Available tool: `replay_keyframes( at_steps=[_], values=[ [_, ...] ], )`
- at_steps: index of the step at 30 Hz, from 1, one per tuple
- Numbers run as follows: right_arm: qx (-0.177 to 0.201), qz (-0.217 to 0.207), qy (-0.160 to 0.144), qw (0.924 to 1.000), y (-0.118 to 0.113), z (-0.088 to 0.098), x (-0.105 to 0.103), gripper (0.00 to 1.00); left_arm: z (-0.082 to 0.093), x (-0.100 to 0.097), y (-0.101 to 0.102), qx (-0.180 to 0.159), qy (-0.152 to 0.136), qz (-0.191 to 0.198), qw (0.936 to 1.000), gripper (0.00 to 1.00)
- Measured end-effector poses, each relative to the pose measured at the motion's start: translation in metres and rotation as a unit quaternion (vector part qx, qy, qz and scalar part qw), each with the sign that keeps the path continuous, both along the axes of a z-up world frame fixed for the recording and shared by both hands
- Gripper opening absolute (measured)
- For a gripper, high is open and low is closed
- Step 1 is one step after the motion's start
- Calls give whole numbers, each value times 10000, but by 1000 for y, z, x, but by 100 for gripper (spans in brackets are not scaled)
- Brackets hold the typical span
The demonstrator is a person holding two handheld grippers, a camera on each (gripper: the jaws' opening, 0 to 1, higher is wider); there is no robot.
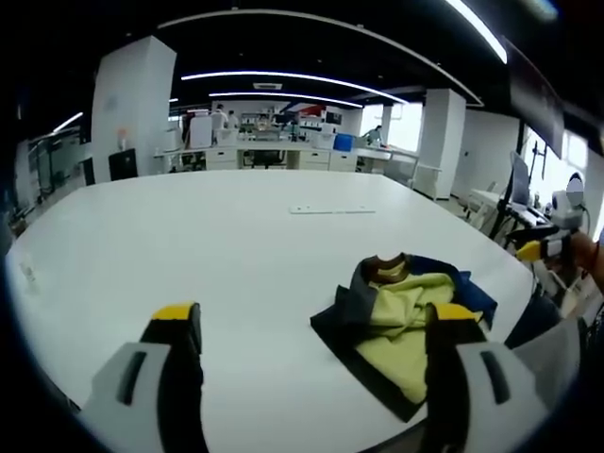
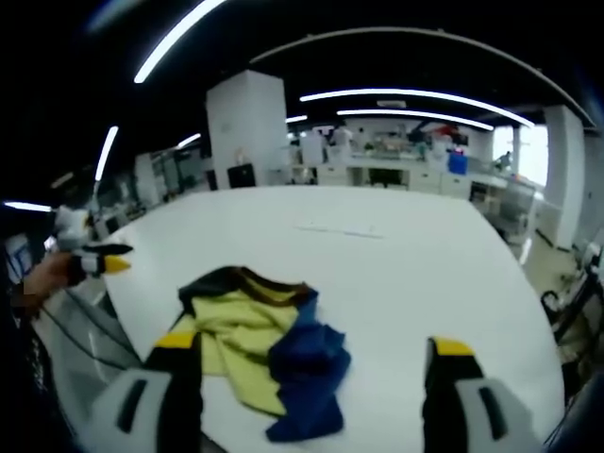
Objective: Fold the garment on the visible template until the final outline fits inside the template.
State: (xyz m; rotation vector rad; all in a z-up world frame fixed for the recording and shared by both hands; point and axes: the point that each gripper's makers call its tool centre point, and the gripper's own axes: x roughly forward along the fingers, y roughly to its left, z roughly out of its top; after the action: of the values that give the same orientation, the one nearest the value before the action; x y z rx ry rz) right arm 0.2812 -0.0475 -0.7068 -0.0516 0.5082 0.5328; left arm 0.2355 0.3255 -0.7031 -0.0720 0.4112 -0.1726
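White table (image 1: 189, 255), crumpled garment (image 2: 260, 349), both tools (image 1: 311, 349) (image 2: 311, 377) gaping above

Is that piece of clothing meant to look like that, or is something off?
The garment lies crumpled in a heap near the white table's edge, its yellow lining turned out and a blue part bunched beside it. No folding outline can be made out under it. Both grippers hover with jaws open, holding nothing.

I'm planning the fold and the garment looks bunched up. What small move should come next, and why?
Probably lower the open right gripper onto the garment and pull its blue part flat. It lies crumpled near the white table edge, yellow lining up, with both grippers above it and holding nothing; the left gripper is open too. I cannot make out a template.
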Motion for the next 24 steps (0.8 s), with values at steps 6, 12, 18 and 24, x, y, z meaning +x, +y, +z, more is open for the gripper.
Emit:
replay_keyframes(
  at_steps=[6,12,18,24],
  values=[
    [43,-21,-9,10000,-1,1,0,99,1,0,0,10,-24,-18,10000,95],
    [687,-44,50,9976,2,11,2,99,2,2,-4,-17,-52,-83,10000,95],
    [427,13,108,9990,-1,3,1,99,2,3,-7,1,-29,-175,9998,93],
    [437,22,151,9989,-2,0,5,98,1,10,-13,-41,-51,-326,9994,87]
  ],
)
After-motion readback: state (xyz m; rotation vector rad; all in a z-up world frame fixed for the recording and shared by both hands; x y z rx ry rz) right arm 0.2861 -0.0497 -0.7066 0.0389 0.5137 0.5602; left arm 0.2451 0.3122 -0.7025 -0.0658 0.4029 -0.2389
